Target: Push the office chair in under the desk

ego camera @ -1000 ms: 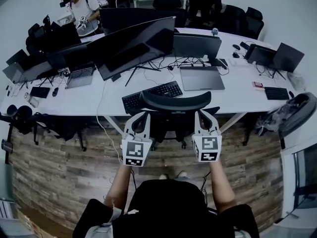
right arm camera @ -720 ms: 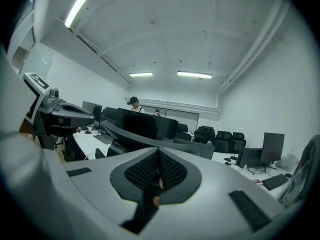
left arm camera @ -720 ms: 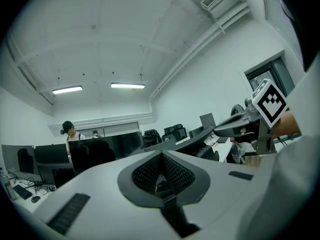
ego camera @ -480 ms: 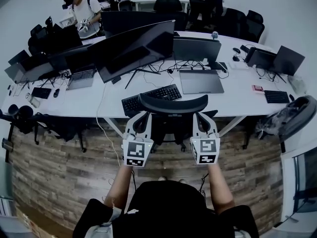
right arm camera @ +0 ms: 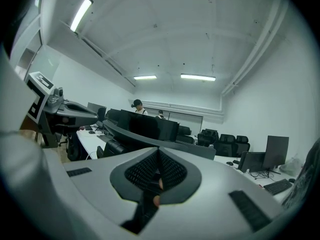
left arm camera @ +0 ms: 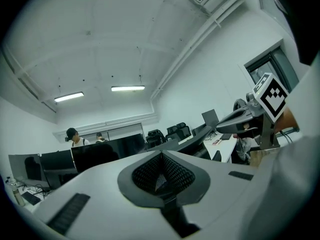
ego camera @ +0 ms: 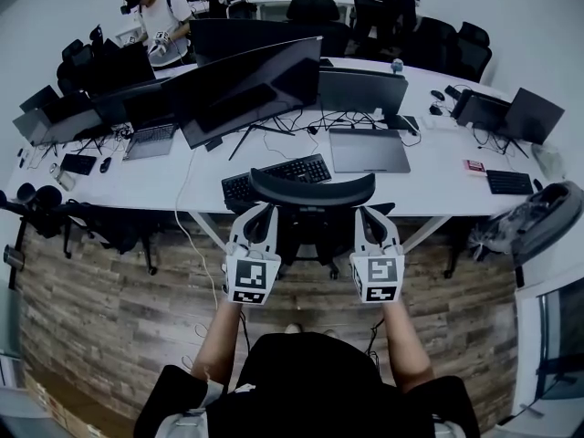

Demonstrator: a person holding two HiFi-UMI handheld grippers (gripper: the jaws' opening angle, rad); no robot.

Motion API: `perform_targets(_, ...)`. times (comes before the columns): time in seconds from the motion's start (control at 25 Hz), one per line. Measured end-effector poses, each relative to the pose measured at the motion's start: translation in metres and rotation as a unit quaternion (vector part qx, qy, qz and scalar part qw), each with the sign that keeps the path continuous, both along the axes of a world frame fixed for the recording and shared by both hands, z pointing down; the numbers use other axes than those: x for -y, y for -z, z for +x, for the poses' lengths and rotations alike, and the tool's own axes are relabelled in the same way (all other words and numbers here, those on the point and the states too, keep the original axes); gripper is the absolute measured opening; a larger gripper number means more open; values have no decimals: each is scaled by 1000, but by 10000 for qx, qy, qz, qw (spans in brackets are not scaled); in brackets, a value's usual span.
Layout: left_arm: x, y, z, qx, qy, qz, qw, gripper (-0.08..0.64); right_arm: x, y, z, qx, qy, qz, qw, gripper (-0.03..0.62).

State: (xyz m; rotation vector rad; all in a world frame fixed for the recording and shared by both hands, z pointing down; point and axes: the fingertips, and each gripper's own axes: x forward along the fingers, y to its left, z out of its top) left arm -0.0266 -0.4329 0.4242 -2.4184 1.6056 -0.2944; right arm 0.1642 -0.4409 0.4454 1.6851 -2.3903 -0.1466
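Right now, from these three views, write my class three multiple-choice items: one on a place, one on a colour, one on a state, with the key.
1. Where is the office chair? A. Between the left gripper and the right gripper, at the near edge of the desk. B. Left of both grippers. C. Behind the person.
2. What colour is the keyboard beyond it? A. White. B. Black. C. Red.
3. How do both grippers' jaws stand? A. Wide apart. B. One apart, one together. C. Together, nothing between.
Key: 1 A, its back shows between them; 2 B, dark keys on the white desk; 3 C, each gripper view shows them meeting.
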Motion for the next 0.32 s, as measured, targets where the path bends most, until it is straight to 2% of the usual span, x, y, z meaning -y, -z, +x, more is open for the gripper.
perform_targets(0.32, -2, -2, 9, -13, 32, 95, 9999, 18, -7, -10, 6, -78, 34, 3, 10000, 23)
